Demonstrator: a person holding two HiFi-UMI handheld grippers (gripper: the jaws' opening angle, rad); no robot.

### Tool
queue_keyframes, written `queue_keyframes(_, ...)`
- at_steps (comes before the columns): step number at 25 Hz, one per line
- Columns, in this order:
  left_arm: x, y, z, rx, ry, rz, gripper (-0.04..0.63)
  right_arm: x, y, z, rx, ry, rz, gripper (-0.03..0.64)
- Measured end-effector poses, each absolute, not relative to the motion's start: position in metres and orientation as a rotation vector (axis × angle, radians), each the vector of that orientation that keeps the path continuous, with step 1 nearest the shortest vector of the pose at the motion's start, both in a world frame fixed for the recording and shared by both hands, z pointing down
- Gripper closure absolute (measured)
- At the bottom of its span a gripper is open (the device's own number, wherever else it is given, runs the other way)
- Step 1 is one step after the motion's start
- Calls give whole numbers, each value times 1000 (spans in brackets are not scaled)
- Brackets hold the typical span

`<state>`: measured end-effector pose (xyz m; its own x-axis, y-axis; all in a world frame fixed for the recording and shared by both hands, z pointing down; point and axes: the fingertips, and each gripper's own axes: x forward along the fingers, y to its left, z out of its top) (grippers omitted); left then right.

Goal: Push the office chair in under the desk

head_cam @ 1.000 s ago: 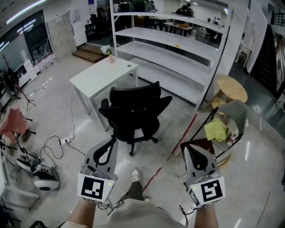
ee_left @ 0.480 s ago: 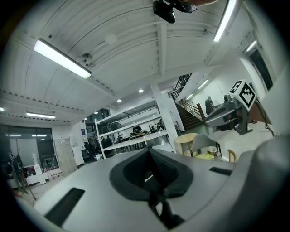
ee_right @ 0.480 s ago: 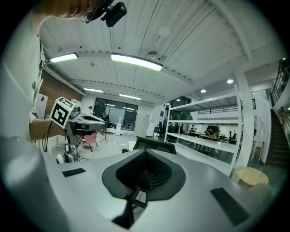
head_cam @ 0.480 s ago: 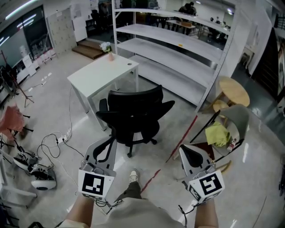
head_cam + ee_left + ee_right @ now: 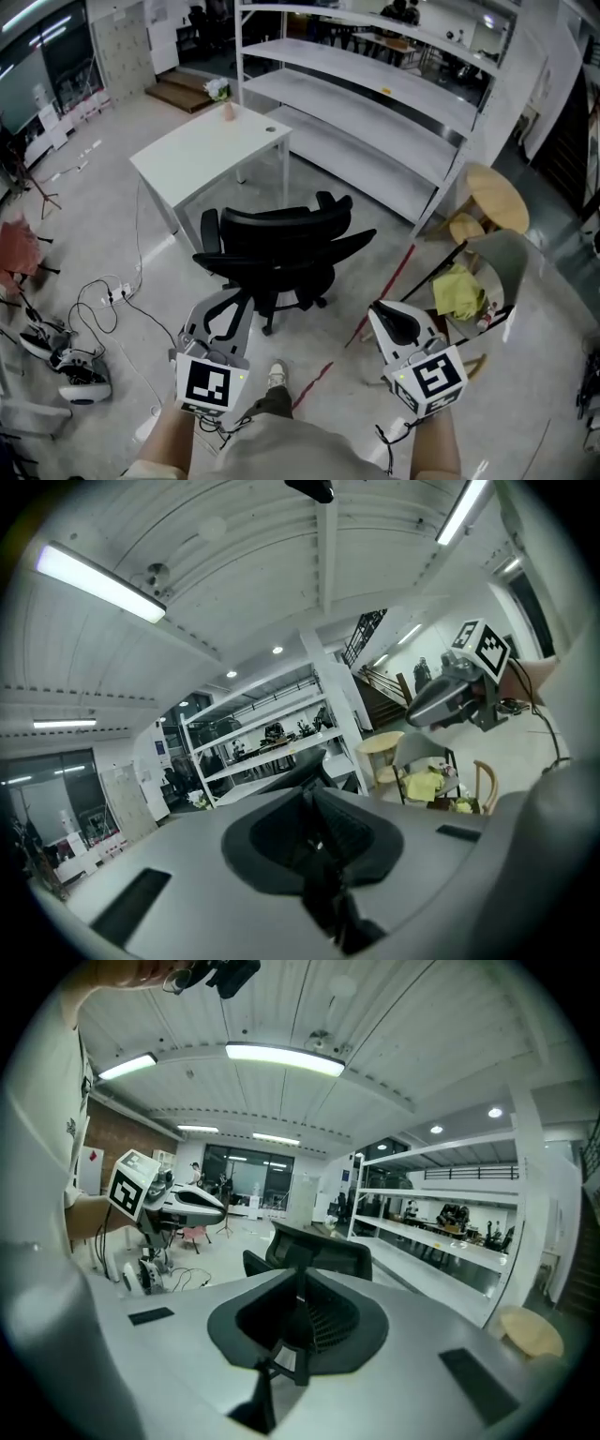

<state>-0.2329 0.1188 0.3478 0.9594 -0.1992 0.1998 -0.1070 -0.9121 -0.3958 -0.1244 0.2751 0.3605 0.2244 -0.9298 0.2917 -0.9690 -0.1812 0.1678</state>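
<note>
Black office chair (image 5: 277, 251) is standing on the floor just in front of the white bench (image 5: 202, 161), not under it, with its backrest facing the person. Left claw (image 5: 234, 302) is hovering near the chair's back, low and to its left, not touching. Its jaws are opening from almost together, only a thin slit showing, with nothing between them. Right claw (image 5: 382, 317) is hovering on the chair's right side, also apart from it. Its jaws are likewise just starting to part and gripping nothing. Both claws are pointing forward toward the chair, and each gripper view is looking over the jaws at the backrest. Person's shoe (image 5: 275, 375) is showing on the floor between the two claws. Small vase of flowers (image 5: 226, 105) is sitting at the bench's far corner. White shelving rack (image 5: 375, 103) is standing behind the bench. Round wooden stool (image 5: 497, 192) and a grey seat carrying a yellow cloth (image 5: 457, 286) are sitting off to the right. Cables (image 5: 108, 300) are lying on the floor at left.
</note>
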Motion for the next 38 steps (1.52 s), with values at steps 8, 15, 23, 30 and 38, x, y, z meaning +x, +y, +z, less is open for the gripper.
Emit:
queue_keyframes(8,-188,73,397,-2688,90,-498,446,-83,208,397,2017,-1763,320,478)
queue_keyframes(15,-154,31,435,-2671,-29,-597,417,-51,159,431,1857,-1682,399,459)
queue_keyframes(23,-129,14,466,-2594,-223,-713,405,-24,126,462,1723,-1615,466,451)
queue_keyframes(30,-127,13,491,-2509,-288,-845,393,-7,121,490,1591,-1620,498,428)
queue_keyframes(38,-123,-9,513,-2435,-165,-979,396,19,120,516,1455,-1649,468,417)
